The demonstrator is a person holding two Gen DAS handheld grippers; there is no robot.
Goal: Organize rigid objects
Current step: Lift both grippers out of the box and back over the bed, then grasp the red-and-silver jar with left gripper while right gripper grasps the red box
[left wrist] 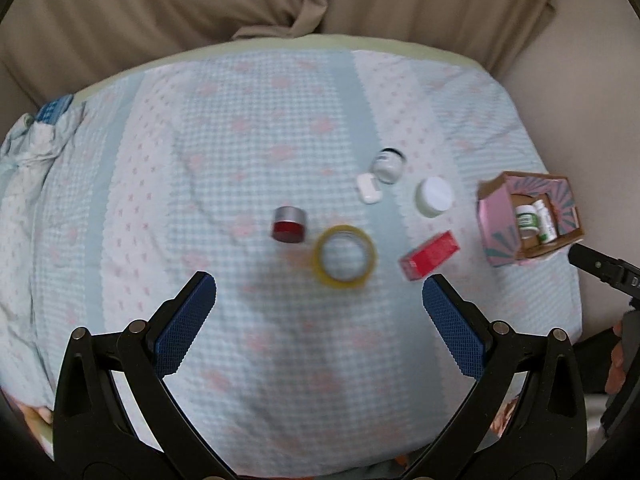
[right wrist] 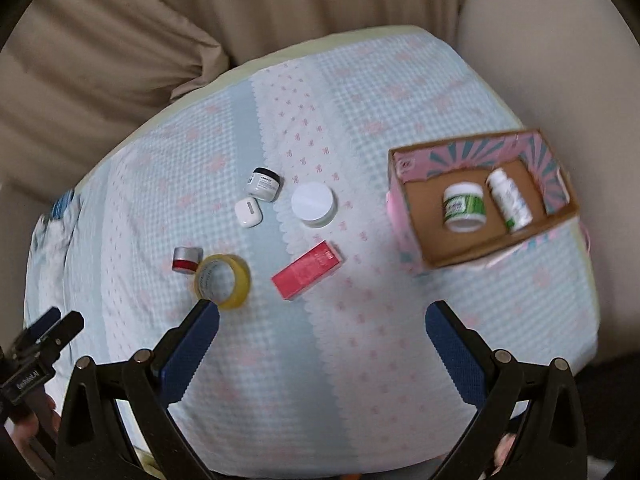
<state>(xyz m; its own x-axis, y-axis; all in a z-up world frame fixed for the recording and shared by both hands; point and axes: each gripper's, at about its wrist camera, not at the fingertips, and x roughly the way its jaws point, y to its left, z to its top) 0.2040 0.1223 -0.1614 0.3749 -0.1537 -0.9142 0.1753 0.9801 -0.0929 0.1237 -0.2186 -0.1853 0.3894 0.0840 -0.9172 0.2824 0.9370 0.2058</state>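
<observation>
On the checked cloth lie a yellow tape roll (left wrist: 345, 257) (right wrist: 222, 281), a small red and silver jar (left wrist: 289, 225) (right wrist: 186, 260), a red carton (left wrist: 430, 255) (right wrist: 307, 269), a white-lidded jar (left wrist: 434, 197) (right wrist: 313, 204), a white earbud case (left wrist: 368, 188) (right wrist: 248, 212) and a black-lidded jar (left wrist: 387, 165) (right wrist: 263, 184). A pink cardboard box (left wrist: 496, 222) (right wrist: 412, 236) holds a green-labelled jar (right wrist: 464, 207) and a white bottle (right wrist: 510, 200). My left gripper (left wrist: 319, 294) hangs open above the cloth, just short of the tape roll. My right gripper (right wrist: 322, 320) is open too, empty, near the carton.
Beige curtain folds (left wrist: 200, 4) hang behind the table. A pale wall (right wrist: 540, 40) stands at the right. Crumpled cloth (left wrist: 36, 140) bunches at the table's left edge. The right gripper's black body (left wrist: 608, 272) shows beside the box, and the left one's (right wrist: 40, 344) at the table's left.
</observation>
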